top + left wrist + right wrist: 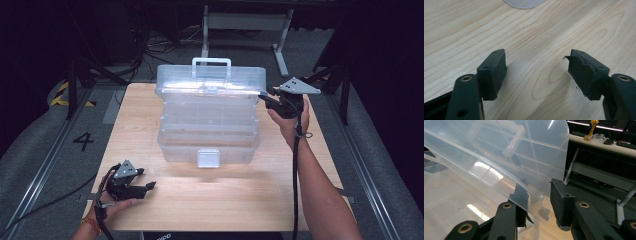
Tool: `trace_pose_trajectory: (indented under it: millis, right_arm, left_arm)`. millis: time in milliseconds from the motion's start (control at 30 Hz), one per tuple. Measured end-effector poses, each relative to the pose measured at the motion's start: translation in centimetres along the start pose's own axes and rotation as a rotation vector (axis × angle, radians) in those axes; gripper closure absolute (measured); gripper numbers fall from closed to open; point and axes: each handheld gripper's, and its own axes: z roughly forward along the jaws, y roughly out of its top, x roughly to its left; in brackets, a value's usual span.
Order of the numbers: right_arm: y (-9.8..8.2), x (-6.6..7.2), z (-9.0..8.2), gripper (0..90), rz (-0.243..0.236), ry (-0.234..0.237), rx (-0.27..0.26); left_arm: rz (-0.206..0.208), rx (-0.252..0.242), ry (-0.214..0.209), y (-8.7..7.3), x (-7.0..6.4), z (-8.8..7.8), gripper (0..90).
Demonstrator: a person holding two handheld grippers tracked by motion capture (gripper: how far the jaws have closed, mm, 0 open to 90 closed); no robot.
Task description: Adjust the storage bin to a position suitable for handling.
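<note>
On a pale wood-grain table (210, 200) set in a dark room: grey floor around it, black cables trailing at the back, a metal-legged frame (245, 30) beyond the far edge, and a painted "4" (83, 141) on the floor to the left.

Centre of the table, toward the far side: a clear plastic toolbox (207, 127), lid raised, white carry handle (211, 62) on top, grey latch (208, 158) at the near face.

Right gripper (267, 97) at the box's right end, level with the raised lid. The right gripper view gives what the high view cannot: the lid's edge (519, 182) passes between the jaws, one pad behind the clear plastic, the other pad (559, 200) standing off on the outer side. Whether the pads actually press the lid is hard to make out through the glare. That view also shows a second bench (604, 145) with small objects on it, blurred.

Left gripper (149, 186) rests low at the near left corner, well apart from the box. In the left gripper view its jaws stand apart with bare wood between them; the right pad (580, 75) looks torn at its edge. A cut-off sliver of grey plastic (524, 3) shows at the top.
</note>
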Motion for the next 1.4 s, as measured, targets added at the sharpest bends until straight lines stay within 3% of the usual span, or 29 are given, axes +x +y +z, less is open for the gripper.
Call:
trace_pose_trajectory:
  millis: [67, 400, 700, 1400]
  right_arm:
    - [0.1, -0.2, 0.1, 68.4, 0.001, 0.002, 0.002]
    - [0.8, -0.5, 0.9, 70.5, -0.021, -0.039, -0.009]
    - [1.4, -0.5, 1.5, 72.1, -0.007, -0.076, -0.017]
    - [2.3, -1.2, 2.7, 73.4, 0.012, -0.096, -0.02]
  left_arm:
    - [0.03, 0.007, 0.013, 0.1, -0.1, 0.1, 26.8]
    - [0.015, 0.009, 0.007, 0.3, -0.2, 0.3, 24.5]
    - [0.015, 0.009, 0.006, 0.3, -0.2, 0.3, 24.4]
    - [0.015, 0.012, 0.004, 0.3, -0.2, 0.3, 24.1]
